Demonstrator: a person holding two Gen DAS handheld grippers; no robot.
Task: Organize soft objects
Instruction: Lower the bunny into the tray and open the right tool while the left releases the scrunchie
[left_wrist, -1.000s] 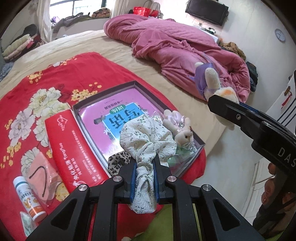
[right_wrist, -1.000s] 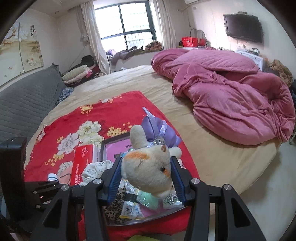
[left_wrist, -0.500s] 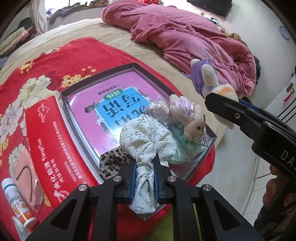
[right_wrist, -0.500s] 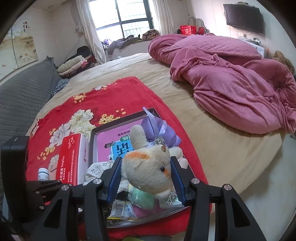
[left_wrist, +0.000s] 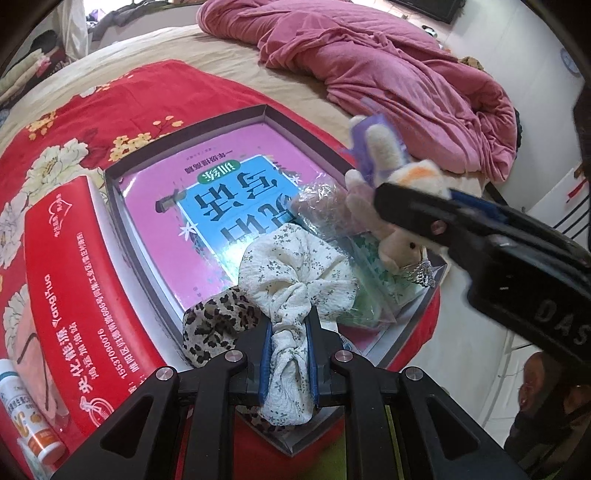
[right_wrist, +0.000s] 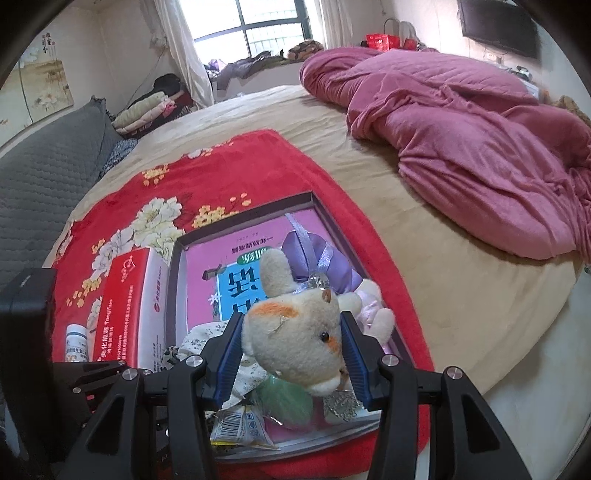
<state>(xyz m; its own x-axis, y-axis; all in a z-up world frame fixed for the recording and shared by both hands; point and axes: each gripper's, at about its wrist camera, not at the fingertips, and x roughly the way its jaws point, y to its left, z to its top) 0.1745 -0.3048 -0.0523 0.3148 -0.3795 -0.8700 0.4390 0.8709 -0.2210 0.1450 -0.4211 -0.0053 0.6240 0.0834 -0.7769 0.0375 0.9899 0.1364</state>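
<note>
1. Two grippers, both loaded. Left gripper (left_wrist: 287, 354) is clenched on the cream floral scrunchie (left_wrist: 295, 284), low centre of the left wrist view, over the near corner of the grey tray (left_wrist: 110, 184).
2. Right gripper (right_wrist: 293, 356) grasps the plush toy (right_wrist: 299, 339) by its head, lower centre of the right wrist view, above the tray's near end; its purple bow (right_wrist: 314, 258) sticks up behind.
3. Step in hand, as I judge it: carrying both soft items to the tray. Next move calls for lowering each onto free space and opening the jaws, without snagging the pile already there.
4. Count in tray: one leopard scrunchie (left_wrist: 214, 321), one small pink plush in plastic wrap (left_wrist: 395, 240), one pink book (left_wrist: 207, 192); a green item is unclear.
5. Left of tray: one red box (left_wrist: 74, 280), one small bottle (left_wrist: 22, 413).
</note>
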